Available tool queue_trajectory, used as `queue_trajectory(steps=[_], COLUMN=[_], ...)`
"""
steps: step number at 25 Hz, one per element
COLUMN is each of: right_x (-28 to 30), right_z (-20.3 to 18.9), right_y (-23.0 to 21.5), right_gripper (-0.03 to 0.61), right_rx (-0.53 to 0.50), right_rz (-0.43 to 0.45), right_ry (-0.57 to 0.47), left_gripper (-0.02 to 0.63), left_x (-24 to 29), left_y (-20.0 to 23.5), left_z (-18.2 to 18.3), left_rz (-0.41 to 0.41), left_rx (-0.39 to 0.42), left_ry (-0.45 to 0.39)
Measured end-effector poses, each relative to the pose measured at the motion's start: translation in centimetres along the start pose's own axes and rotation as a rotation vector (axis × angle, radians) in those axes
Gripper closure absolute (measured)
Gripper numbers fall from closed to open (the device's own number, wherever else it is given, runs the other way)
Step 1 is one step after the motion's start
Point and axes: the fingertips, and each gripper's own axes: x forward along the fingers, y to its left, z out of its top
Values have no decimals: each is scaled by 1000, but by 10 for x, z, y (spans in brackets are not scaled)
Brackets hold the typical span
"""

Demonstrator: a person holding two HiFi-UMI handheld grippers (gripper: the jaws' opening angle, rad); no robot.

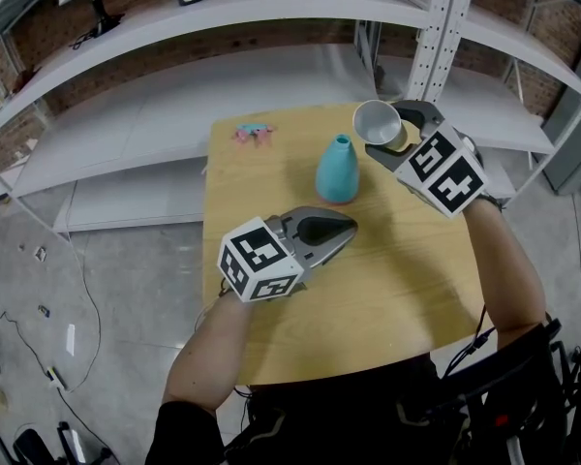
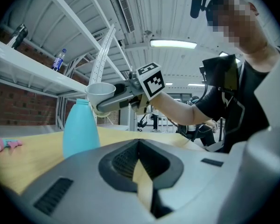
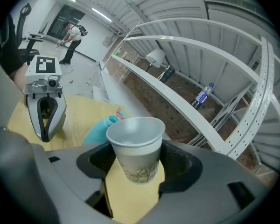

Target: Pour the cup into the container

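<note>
My right gripper (image 1: pixel 397 137) pinches the cup (image 1: pixel 375 120) just above and right of the bottle (image 1: pixel 337 170) mouth, rim tipped toward it; my left gripper (image 1: pixel 341 228), jaws together and empty, sits on the bottle's near side.

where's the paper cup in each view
Head view: paper cup upper right of centre, its mouth towards the camera.
Left gripper view: upper left of centre, just above the teal bottle.
Right gripper view: centre, close up.
Shared landmark: the teal bottle.
</note>
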Motion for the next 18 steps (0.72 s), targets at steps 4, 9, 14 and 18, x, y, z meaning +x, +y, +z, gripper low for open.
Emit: queue_trajectory(steps=[4, 9, 14, 18], right_x=[4, 6, 9, 9], right_z=[2, 4, 6, 10], right_y=[0, 0, 3, 0], right_gripper=[281, 281, 281, 281], right_rx=[-53, -117, -183, -233], right_rz=[-5, -26, -34, -59], right_ry=[30, 57, 83, 99], left_gripper=[612, 612, 612, 612], left_x=[-1, 0, -1, -1], left_y=[-1, -2, -3, -3], left_z=[0, -1, -2, -1], left_rz=[-7, -10, -11, -14], left_rx=[-1, 1, 1, 2], left_ry=[1, 1, 1, 0])
